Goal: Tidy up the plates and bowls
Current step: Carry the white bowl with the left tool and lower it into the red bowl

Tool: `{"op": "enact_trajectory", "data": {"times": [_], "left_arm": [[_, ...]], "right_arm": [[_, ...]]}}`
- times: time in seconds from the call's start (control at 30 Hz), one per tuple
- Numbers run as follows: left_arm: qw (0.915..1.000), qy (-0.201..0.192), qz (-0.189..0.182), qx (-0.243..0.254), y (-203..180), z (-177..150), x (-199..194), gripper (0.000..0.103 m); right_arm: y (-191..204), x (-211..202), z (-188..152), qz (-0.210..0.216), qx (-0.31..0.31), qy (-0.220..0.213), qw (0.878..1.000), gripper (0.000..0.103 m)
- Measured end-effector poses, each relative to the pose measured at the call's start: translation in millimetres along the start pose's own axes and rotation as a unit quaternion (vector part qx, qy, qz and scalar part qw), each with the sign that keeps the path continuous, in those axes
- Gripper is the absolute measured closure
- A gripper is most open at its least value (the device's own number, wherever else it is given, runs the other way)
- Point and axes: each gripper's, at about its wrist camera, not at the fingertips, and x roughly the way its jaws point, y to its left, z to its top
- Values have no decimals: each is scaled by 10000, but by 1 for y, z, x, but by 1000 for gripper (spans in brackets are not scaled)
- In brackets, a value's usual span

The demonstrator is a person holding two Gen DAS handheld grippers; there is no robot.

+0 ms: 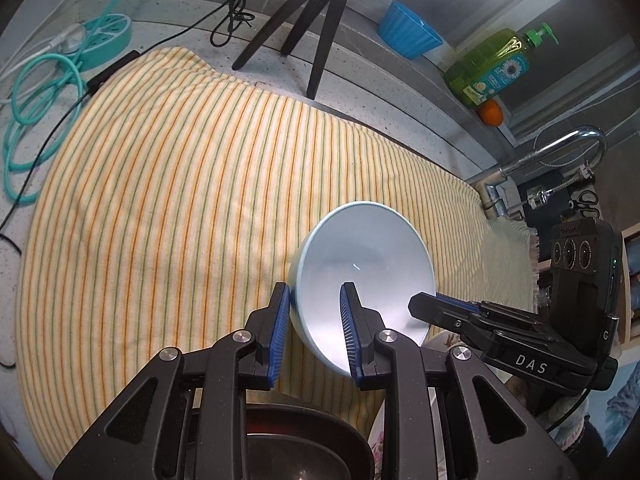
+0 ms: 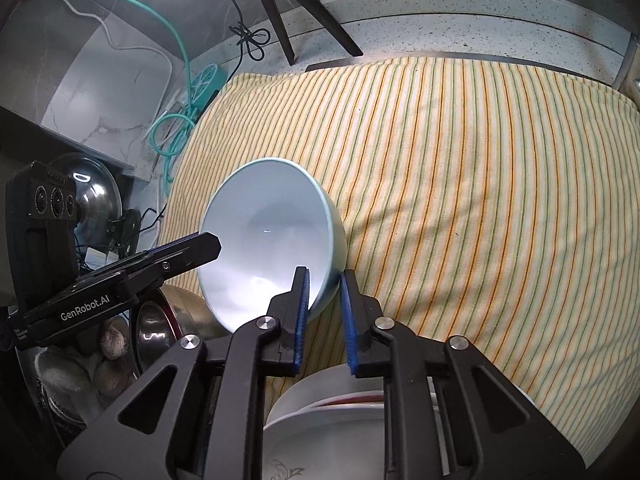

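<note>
Over the striped yellow cloth a pale blue bowl hangs tilted, its rim straddled on opposite sides by two part-open grippers; the left gripper and right gripper each have one blue pad inside the bowl, one outside, contact unclear

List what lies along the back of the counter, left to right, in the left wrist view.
Teal power strip → black cable knot → tripod → blue tub → green soap bottle → orange → faucet.
</note>
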Motion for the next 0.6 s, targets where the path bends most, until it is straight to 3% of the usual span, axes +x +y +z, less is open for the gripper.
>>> {"op": "enact_trajectory", "data": {"times": [0.23, 0.6], "left_arm": [[9999, -122, -41, 36, -4, -2, -12, 80], [9980, -602, -141, 146, -9, -17, -67, 80]], "right_arm": [[5, -9, -1, -46, -94, -77, 9999, 87], [38, -50, -13, 205, -439, -302, 9984, 87]]}}
